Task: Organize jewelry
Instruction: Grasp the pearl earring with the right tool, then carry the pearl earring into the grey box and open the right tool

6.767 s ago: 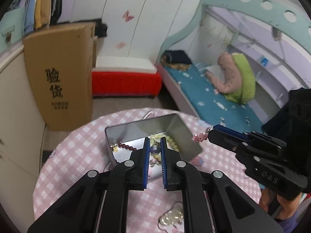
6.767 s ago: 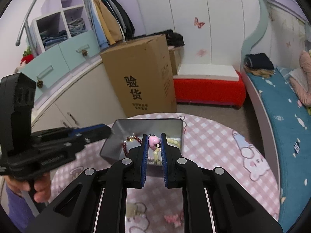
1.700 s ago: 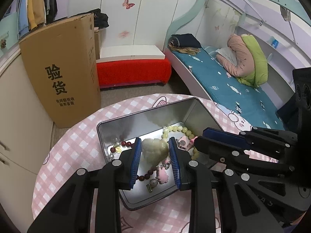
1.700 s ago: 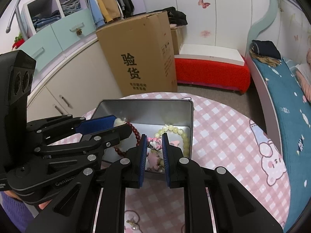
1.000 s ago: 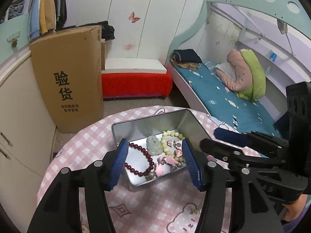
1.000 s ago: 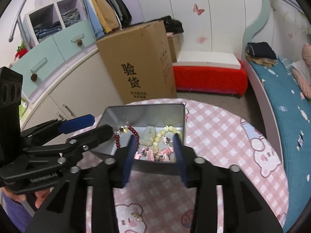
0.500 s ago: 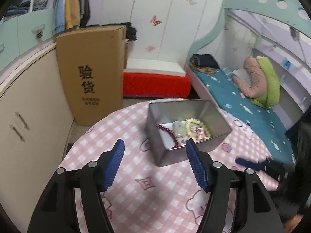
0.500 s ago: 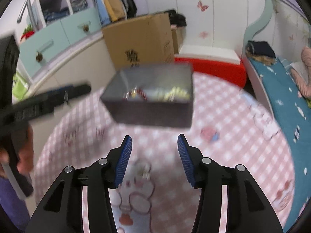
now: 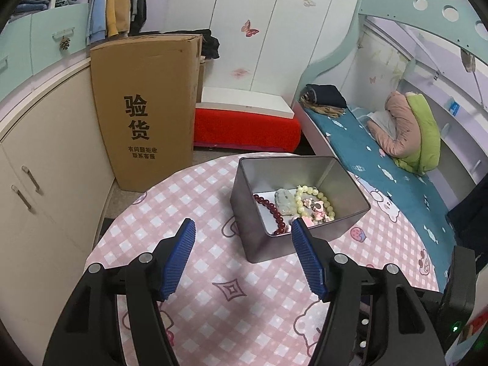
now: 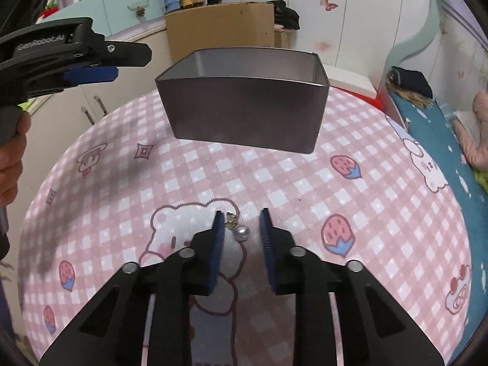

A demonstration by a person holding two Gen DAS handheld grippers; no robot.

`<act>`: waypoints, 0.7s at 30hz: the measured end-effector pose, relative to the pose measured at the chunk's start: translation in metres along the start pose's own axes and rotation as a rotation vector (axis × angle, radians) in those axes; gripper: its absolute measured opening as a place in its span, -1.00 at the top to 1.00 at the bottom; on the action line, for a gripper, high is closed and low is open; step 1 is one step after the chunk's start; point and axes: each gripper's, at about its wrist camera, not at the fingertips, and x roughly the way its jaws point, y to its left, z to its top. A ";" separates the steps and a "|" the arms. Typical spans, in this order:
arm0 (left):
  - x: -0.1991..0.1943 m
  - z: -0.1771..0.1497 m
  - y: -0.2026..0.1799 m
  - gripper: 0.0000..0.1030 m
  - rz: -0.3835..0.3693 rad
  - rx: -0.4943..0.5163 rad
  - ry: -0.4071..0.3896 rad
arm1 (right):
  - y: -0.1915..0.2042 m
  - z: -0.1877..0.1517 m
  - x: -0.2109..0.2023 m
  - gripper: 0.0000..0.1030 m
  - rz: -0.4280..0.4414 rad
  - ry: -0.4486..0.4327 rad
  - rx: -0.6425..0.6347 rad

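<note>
A grey metal tin (image 9: 253,238) stands on the round pink checked table (image 9: 195,201). It holds a dark red bead bracelet (image 9: 271,207), a pale jade pendant (image 9: 283,199), a yellow-green bead bracelet (image 9: 317,190) and small pink charms (image 9: 317,210). My left gripper (image 9: 242,228) is open and empty, above the table just in front of the tin. My right gripper (image 10: 241,216) is open, low over the table, with a small pearl earring (image 10: 241,231) lying between its fingers. The tin (image 10: 244,116) stands beyond it, and the left gripper (image 10: 88,61) shows at upper left.
A tall cardboard box (image 9: 146,106) stands on the floor behind the table, with cream cupboards (image 9: 36,164) to the left. A red bench (image 9: 244,125) and a bed (image 9: 381,164) lie behind and to the right. The table edge curves near on all sides.
Both grippers let go of their pieces in the tin and opened. The left drew back and up. The right dropped low over the table, its fingers now either side of the pearl earring.
</note>
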 end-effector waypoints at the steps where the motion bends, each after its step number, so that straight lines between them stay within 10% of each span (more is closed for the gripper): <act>1: 0.002 0.001 -0.001 -0.22 -0.004 0.001 0.002 | -0.003 -0.001 -0.001 0.76 -0.001 -0.002 0.005; 12: 0.037 0.015 -0.002 -0.16 0.040 -0.023 0.071 | -0.065 0.022 -0.012 0.77 -0.001 -0.047 0.133; 21: 0.050 0.019 -0.009 0.81 0.003 0.008 0.119 | -0.090 0.053 -0.028 0.77 0.042 -0.113 0.193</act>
